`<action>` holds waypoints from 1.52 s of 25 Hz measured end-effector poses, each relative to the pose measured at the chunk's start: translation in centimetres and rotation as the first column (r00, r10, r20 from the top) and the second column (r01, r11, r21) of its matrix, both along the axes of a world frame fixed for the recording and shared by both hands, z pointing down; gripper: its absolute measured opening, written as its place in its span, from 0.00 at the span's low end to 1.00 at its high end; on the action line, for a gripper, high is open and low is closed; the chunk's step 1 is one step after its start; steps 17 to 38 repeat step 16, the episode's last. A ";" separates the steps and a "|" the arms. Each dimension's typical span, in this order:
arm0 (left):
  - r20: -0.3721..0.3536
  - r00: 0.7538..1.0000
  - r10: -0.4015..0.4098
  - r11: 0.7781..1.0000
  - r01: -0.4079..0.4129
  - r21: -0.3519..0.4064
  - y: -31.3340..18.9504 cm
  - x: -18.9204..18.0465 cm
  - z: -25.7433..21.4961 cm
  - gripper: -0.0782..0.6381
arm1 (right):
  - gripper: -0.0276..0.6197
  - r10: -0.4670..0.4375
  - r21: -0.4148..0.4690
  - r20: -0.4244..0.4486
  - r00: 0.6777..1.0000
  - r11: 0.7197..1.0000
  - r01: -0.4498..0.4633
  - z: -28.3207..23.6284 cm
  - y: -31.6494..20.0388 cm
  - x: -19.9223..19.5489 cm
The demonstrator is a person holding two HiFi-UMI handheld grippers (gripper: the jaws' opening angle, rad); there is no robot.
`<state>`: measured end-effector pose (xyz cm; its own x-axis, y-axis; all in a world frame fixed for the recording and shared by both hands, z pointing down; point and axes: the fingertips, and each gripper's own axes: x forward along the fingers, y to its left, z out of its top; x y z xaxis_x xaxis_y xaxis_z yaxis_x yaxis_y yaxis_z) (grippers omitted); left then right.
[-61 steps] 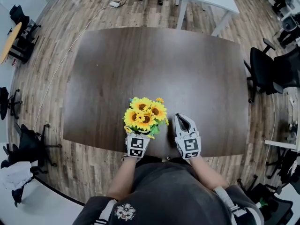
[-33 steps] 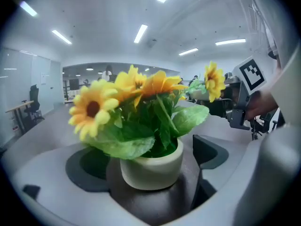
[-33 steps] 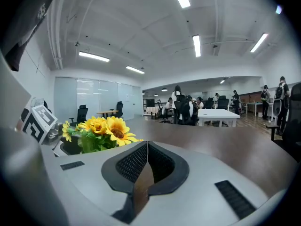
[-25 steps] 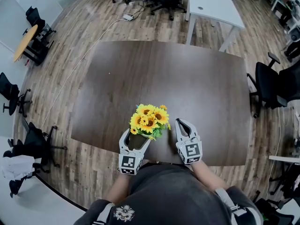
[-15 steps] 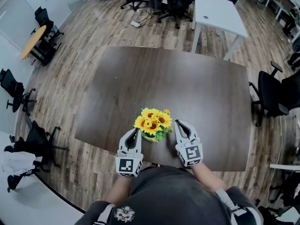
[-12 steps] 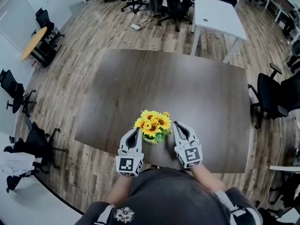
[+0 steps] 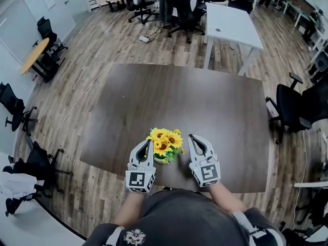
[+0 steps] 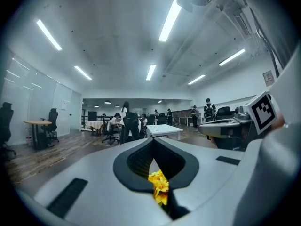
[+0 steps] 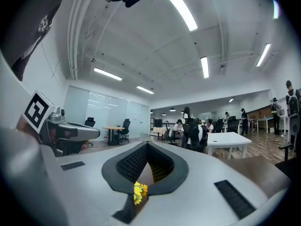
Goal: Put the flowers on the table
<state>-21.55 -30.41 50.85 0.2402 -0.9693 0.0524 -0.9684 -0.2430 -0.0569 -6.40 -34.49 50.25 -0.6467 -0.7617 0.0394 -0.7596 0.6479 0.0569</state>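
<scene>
The bunch of yellow artificial sunflowers in a small green pot (image 7: 164, 142) stands upright on the dark brown wooden table (image 7: 205, 101), between the two sets of fingertips and free of both. So the placing looks done.

The left gripper (image 7: 148, 143) has its fingers pressed together with nothing pinched. Its own view shows the tips meeting, with yellow petals seen only through the gap behind them. The right gripper (image 7: 192, 137) is likewise closed and empty, with a bit of yellow showing low in its gap.

The main risk is a sideways knock. The blossoms sit just beside the left fingertips, so close in the head view that I cannot tell whether they touch, and near the right fingertips as well. If either gripper drifts inward while pulling away, it could catch a petal or stem and drag the pot along.

The bunch looks top-heavy over a small base, so a light snag would probably tip it. The pot also sits nearer the table edge behind the fingers than the centre, so a tip toward the person could roll it off onto the floor.
</scene>
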 end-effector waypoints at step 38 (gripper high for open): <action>0.005 1.000 0.001 1.000 -0.001 0.000 0.6 -0.5 -0.3 0.12 | 0.08 0.042 0.019 -0.031 0.999 0.999 -0.041 -1.1 -0.5 0.8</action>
